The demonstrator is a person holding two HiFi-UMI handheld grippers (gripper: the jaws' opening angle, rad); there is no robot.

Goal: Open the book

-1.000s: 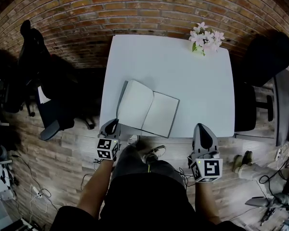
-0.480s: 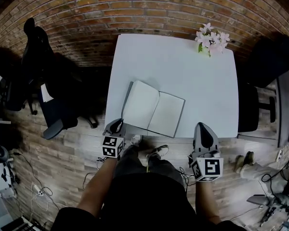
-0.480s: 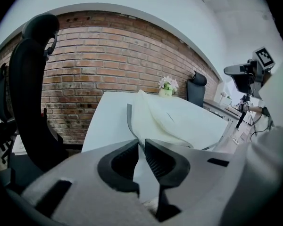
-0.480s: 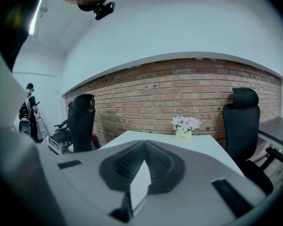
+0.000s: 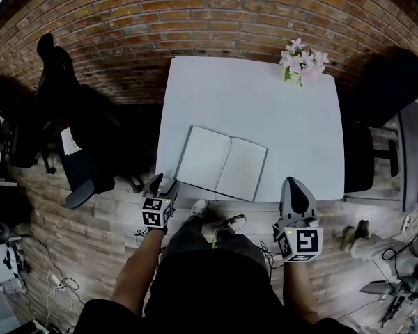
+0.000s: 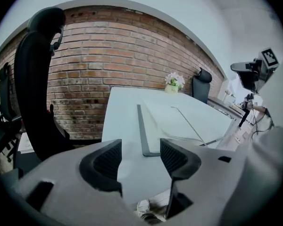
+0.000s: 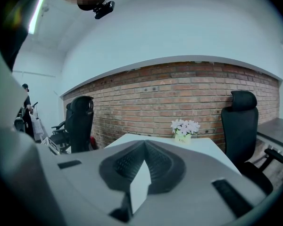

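Note:
The book (image 5: pixel 223 163) lies open and flat on the white table (image 5: pixel 244 89), near its front edge, blank pages up. My left gripper (image 5: pixel 160 184) hangs just off the table's front left corner, short of the book's left cover. Its jaws are opening and nothing is between them. In the left gripper view the book (image 6: pixel 174 121) lies ahead and to the right of the left gripper (image 6: pixel 140 157). My right gripper (image 5: pixel 296 193) is at the table's front right edge, apart from the book. In its own view the right gripper (image 7: pixel 144 159) has its pads together on nothing.
A pot of pink flowers (image 5: pixel 301 60) stands at the table's far right corner. Black office chairs stand on the left (image 5: pixel 63 110) and the right (image 5: pixel 386 89). A brick wall (image 5: pixel 195 12) runs behind the table. The person's shoes (image 5: pixel 219 223) show under the front edge.
The book's left cover, raised a second ago, now lies flat on the table. My left gripper has drawn back off the cover towards the front edge, and its jaws have opened.

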